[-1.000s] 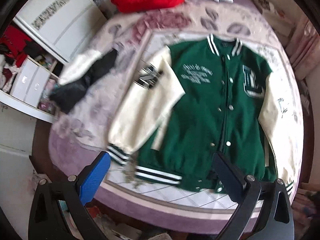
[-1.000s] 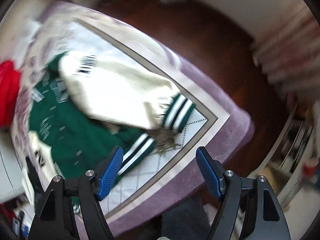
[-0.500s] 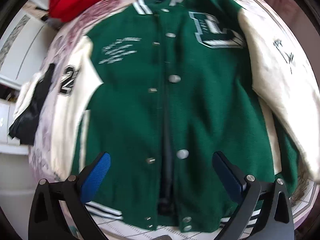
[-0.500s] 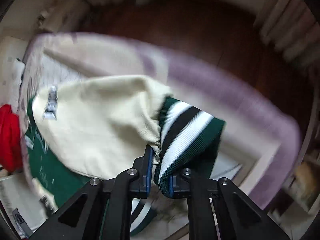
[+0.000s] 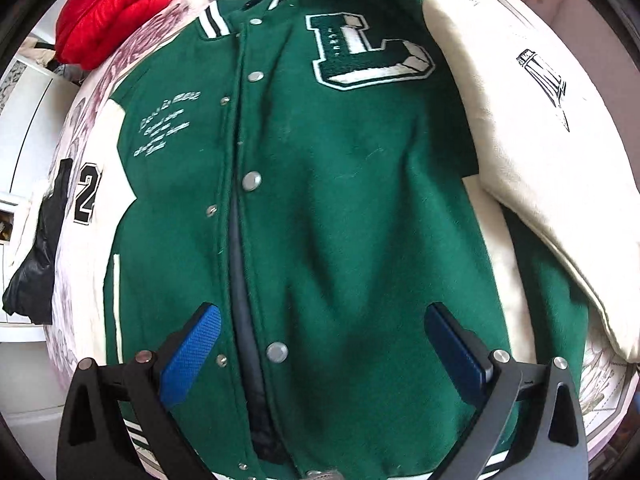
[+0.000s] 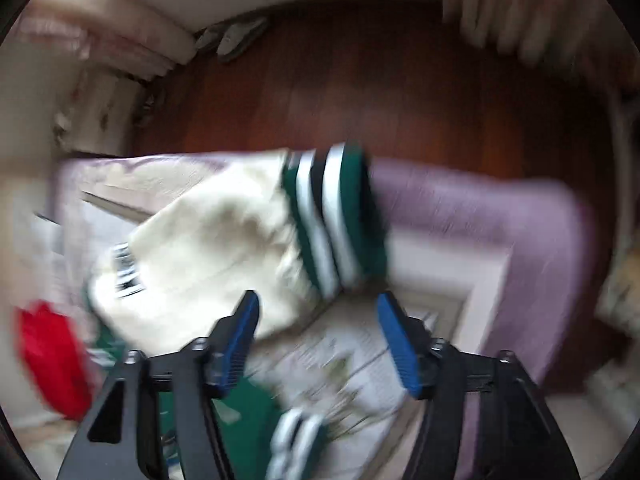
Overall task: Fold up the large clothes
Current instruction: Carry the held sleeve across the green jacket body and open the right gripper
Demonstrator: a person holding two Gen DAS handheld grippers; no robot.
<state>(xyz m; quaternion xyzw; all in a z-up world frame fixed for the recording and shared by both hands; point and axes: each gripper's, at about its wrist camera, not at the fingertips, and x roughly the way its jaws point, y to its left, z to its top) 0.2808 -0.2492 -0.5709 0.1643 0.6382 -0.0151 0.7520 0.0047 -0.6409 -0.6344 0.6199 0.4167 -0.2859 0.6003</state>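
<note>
A green varsity jacket (image 5: 340, 200) with cream sleeves lies front up on the bed, snaps down its middle and a big letter patch on the chest. My left gripper (image 5: 324, 332) hovers open just above its lower front, blue pads wide apart with nothing between them. In the blurred right wrist view, a cream sleeve (image 6: 216, 248) with a green, white and black striped cuff (image 6: 336, 220) lies beyond my right gripper (image 6: 318, 332). Its jaws are opening and the cuff sits past the fingertips, free of the pads.
A red padded garment (image 5: 120, 4) lies at the bed's head. A black garment (image 5: 40, 256) hangs off the bed's left side near white drawers. The purple-edged bedspread (image 6: 520, 248) ends at a dark wood floor (image 6: 400, 92).
My left gripper dropped closer over the jacket front. My right gripper had pinched the striped cuff half a second ago; the cuff is now released and lies ahead of the spread pads.
</note>
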